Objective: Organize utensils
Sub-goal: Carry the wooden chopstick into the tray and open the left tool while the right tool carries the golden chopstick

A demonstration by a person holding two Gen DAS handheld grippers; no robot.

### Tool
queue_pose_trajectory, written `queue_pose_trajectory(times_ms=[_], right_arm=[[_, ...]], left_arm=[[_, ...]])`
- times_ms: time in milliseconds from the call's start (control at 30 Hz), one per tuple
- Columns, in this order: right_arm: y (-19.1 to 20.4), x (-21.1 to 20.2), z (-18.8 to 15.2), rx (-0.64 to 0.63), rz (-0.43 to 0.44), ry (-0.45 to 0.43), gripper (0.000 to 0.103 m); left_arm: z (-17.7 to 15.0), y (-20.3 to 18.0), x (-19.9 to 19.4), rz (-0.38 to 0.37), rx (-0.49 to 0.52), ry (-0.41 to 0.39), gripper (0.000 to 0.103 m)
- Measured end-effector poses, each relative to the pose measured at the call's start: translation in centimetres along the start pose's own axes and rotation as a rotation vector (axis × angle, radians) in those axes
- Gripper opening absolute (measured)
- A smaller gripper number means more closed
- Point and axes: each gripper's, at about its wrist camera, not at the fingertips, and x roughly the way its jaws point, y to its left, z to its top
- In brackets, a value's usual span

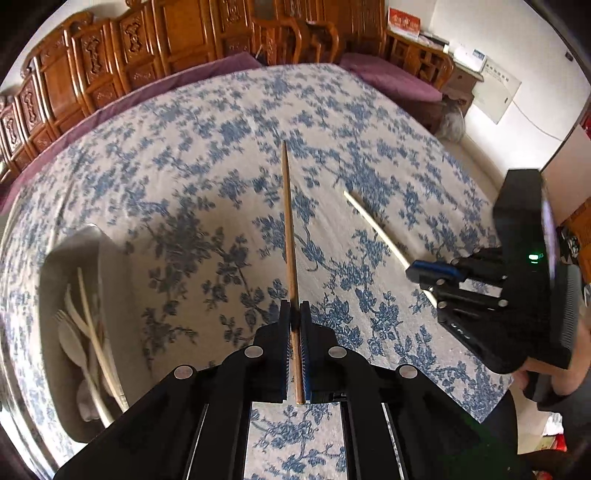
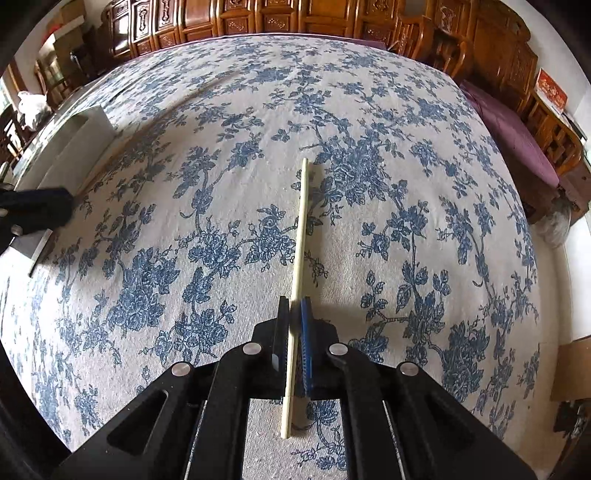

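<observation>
Floral tablecloth (image 1: 192, 155) under two chopstick-clamping grippers: left gripper (image 1: 294, 308), right gripper (image 2: 294, 304).

A home, likely a living or dining room. A table under a blue-flowered cloth (image 2: 221, 147) fills the middle. Carved wooden benches (image 1: 110, 48) with purple cushions (image 1: 388, 77) line the far side and right. A white wall (image 1: 517, 44) stands at far right, with a red box (image 1: 403, 23) on a wooden side table (image 1: 421, 51).
</observation>
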Motion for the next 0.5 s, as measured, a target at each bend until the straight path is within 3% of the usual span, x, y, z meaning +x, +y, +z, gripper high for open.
queue_pose_trajectory(times_ms=[500], right_arm=[[-0.3,0.1,0.5,0.039,-0.001,0.012,0.007]], left_arm=[[-1.5,2.6,-3.8,0.005,-0.028,-0.058,0.004]])
